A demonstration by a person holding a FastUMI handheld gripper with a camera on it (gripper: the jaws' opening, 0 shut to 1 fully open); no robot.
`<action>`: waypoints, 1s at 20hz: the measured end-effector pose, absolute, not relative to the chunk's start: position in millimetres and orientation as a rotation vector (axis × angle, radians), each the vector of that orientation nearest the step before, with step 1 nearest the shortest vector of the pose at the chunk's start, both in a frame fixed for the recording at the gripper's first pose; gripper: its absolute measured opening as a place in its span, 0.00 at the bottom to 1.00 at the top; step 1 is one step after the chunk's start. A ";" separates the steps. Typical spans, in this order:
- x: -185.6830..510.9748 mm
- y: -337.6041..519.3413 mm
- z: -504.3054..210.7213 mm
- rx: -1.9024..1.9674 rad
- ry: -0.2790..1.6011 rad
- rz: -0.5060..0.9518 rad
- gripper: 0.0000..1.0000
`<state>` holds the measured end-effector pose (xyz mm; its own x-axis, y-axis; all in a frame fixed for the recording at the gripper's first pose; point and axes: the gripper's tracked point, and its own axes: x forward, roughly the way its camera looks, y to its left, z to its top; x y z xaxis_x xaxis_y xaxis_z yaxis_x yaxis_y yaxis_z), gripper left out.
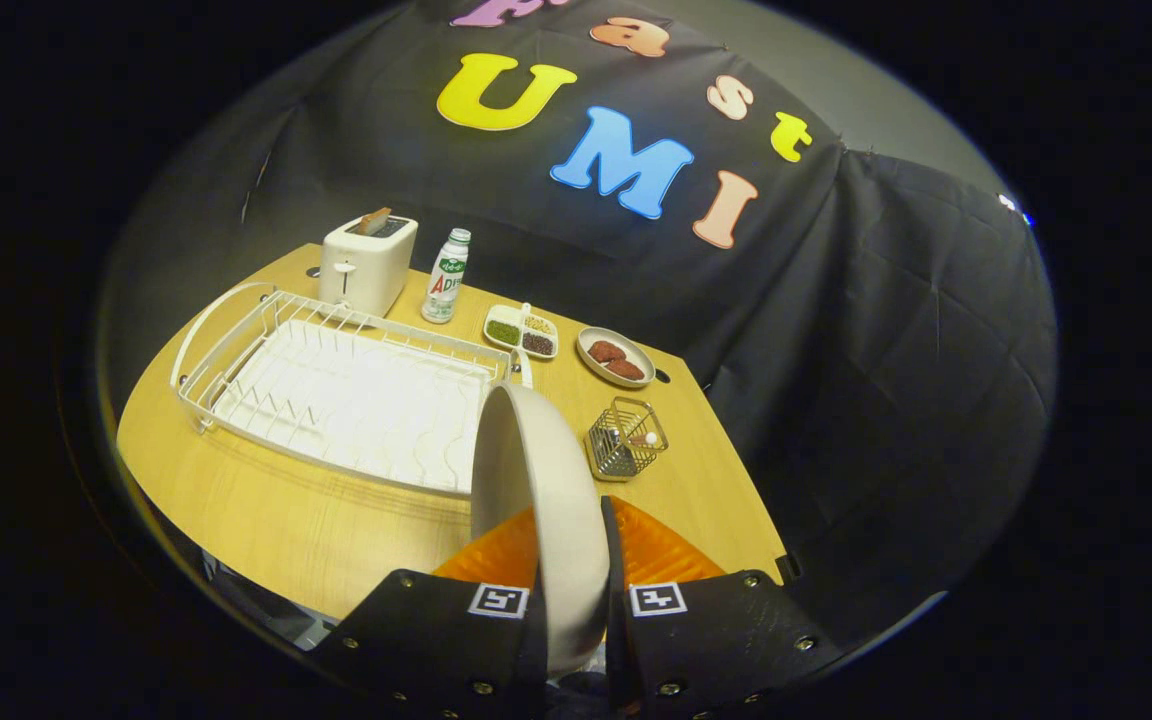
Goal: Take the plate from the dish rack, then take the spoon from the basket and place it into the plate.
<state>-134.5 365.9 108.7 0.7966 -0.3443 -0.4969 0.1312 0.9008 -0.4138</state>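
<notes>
Gripping the plate [536, 470] edgewise between both fingers [496, 555].

- Wooden table [266, 520] w/ rounded corner, lit warm from above.
- Black cloth wall [886, 330] behind & to the side, creased.
- Grey wall [866, 95] above cloth.
- Surroundings dark beyond table edge.

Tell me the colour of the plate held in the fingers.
Off-white plate, clamped between the gripper fingers, gripper view.
</notes>
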 end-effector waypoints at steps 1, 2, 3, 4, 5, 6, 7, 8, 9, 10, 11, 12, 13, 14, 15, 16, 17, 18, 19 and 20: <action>-138.3 366.2 102.1 -0.358 0.613 -0.247 0.23; -140.2 365.6 94.4 -0.338 0.627 -0.235 0.23; -142.6 365.0 87.6 -0.316 0.641 -0.224 0.23; -144.3 365.1 79.6 -0.293 0.657 -0.210 0.23; -145.3 365.2 71.1 -0.269 0.674 -0.193 0.23; -146.6 365.3 63.0 -0.239 0.692 -0.179 0.23; -147.6 363.9 56.0 -0.205 0.709 -0.169 0.23; -148.9 362.6 48.2 -0.167 0.724 -0.161 0.23; -149.8 361.5 42.1 -0.128 0.736 -0.155 0.23; -150.5 359.5 35.4 -0.096 0.746 -0.151 0.23; -151.1 356.7 35.4 -0.070 0.744 -0.149 0.23; -146.9 354.9 32.2 -0.037 0.733 -0.144 0.23; -146.4 352.7 29.3 -0.016 0.736 -0.140 0.23; -146.0 352.3 29.2 0.011 0.730 -0.127 0.23; -144.7 352.5 27.6 0.041 0.730 -0.113 0.23; -144.1 351.9 24.1 0.070 0.731 -0.098 0.23; -143.4 352.3 21.2 0.107 0.730 -0.085 0.23; -145.2 353.6 17.2 0.138 0.735 -0.072 0.23; -145.4 356.6 13.9 0.179 0.740 -0.058 0.23; -146.2 360.2 8.4 0.222 0.750 -0.041 0.23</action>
<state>-146.2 360.2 8.4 0.7317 0.0425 -0.6803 0.1156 0.9759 0.1853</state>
